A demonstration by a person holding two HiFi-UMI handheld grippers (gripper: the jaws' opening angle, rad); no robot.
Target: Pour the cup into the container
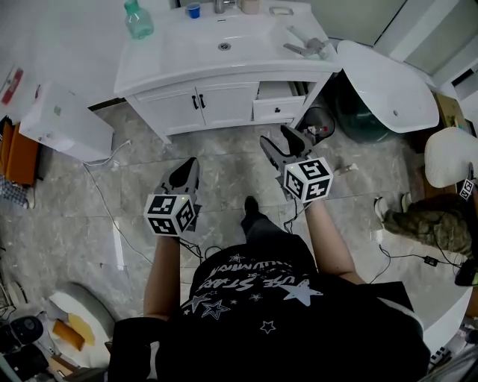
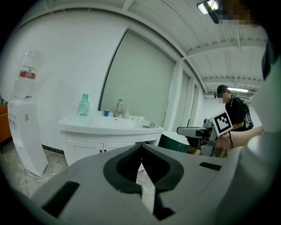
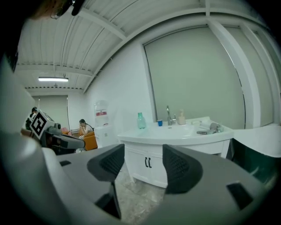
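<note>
The small blue cup (image 1: pixel 193 10) stands at the back edge of the glossy white desk (image 1: pixel 149 71), just beside the metal faucet (image 1: pixel 222 6). A translucent green bottle (image 1: pixel 138 20) sits near the back left corner. The left tongs (image 2: pixel 141 151) are closed on nothing and the right tongs (image 3: pixel 142 165) gape empty, both out over the veined stone floor (image 1: pixel 224 171). So light and smooth a cup could tip against the faucet or slip from ridged pads, spilling early.

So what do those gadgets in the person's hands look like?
Both the left gripper and right gripper are grey plastic with dark ribbed pads, each carrying a white cube with black square markers. The person wears a black T-shirt printed with white stars.
</note>
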